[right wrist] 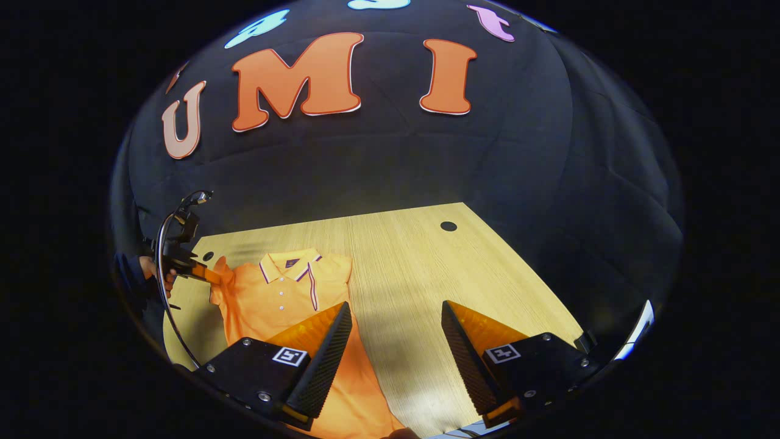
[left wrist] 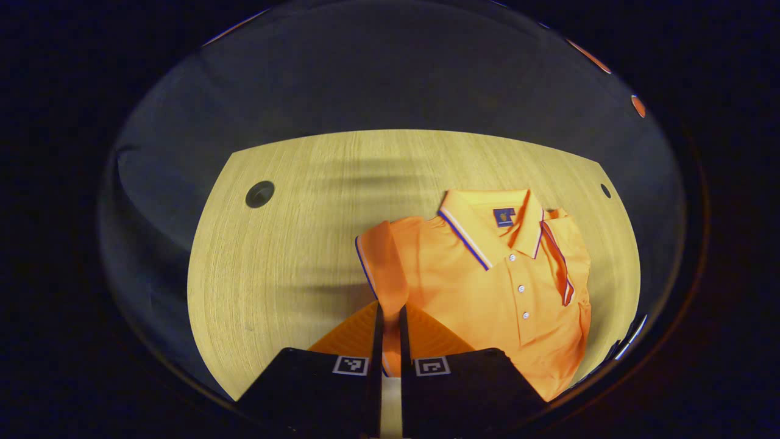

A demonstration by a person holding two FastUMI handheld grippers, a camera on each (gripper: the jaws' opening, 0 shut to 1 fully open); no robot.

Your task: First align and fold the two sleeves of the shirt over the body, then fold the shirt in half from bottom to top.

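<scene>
On table [right wrist: 402, 268], left gripper [left wrist: 390, 323] pinching sleeve [left wrist: 384, 268], right gripper [right wrist: 396, 323] agape

The orange polo shirt [left wrist: 487, 286] lies face up on the wooden table [left wrist: 292, 244], collar away from the left gripper [left wrist: 390, 329], whose closed fingers pinch one sleeve [left wrist: 384, 268]; the other sleeve [left wrist: 563, 259] is folded over the body.

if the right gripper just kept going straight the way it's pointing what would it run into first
Probably the bare light wooden table: the open right gripper aims at wood just beside the orange polo shirt, though depth is hard to judge.
</scene>
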